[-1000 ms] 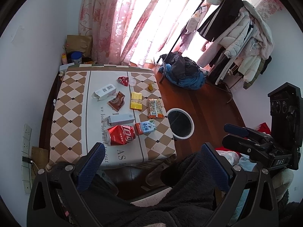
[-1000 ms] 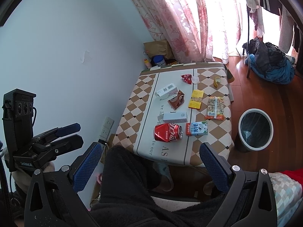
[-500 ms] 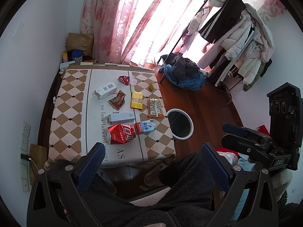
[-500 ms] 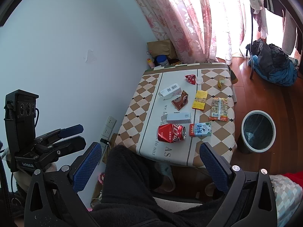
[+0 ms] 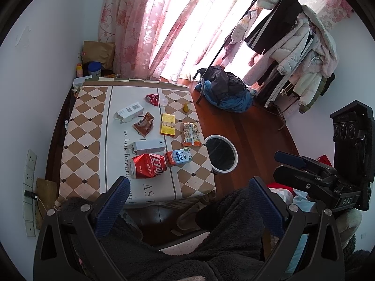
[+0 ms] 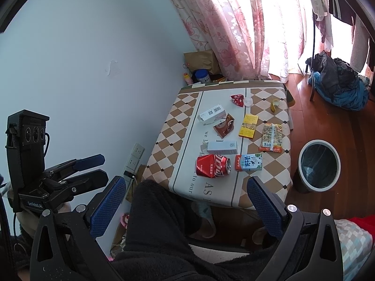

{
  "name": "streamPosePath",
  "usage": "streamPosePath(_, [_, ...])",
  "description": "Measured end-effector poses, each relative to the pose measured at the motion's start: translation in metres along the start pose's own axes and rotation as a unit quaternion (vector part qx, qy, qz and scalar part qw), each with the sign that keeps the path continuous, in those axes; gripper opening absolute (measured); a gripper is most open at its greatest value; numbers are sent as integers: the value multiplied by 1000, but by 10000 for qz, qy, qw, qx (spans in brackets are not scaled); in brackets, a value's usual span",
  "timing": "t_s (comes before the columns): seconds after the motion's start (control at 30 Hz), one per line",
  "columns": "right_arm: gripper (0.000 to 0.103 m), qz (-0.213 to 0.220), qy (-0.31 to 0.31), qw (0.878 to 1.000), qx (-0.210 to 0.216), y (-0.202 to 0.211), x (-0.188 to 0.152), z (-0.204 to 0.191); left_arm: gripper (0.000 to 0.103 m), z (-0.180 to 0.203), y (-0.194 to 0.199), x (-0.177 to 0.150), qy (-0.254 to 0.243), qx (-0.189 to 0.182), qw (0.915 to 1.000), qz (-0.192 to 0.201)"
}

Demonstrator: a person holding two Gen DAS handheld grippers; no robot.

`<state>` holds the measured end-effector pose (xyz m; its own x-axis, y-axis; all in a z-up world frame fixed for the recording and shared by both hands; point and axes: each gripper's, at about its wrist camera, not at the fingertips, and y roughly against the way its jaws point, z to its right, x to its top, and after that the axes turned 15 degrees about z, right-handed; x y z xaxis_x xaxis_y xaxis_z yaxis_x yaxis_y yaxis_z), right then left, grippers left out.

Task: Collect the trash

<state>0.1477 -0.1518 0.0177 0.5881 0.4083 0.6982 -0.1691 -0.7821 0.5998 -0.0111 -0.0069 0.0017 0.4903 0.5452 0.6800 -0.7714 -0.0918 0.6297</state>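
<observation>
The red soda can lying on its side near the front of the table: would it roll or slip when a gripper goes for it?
The red soda can lies on its side, so a nudge might roll it. Its wall looks dented, which may check rolling and suggests it is empty and light. Smooth metal could slip between fingers; squeezing may crumple it further.

The checkered bench [image 5: 79,140] carries a dented red can [image 5: 148,165] touching a milk carton [image 5: 179,157], two white boxes [image 5: 128,112], snack wrappers [image 5: 191,134] and a yellow packet [image 5: 168,124].
</observation>
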Motion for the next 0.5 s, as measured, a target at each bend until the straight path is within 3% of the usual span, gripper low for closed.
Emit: streamPosePath(0.5, [103, -14, 10, 10000, 17, -1, 0, -1, 103, 3, 1, 0, 6, -26, 10000, 3])
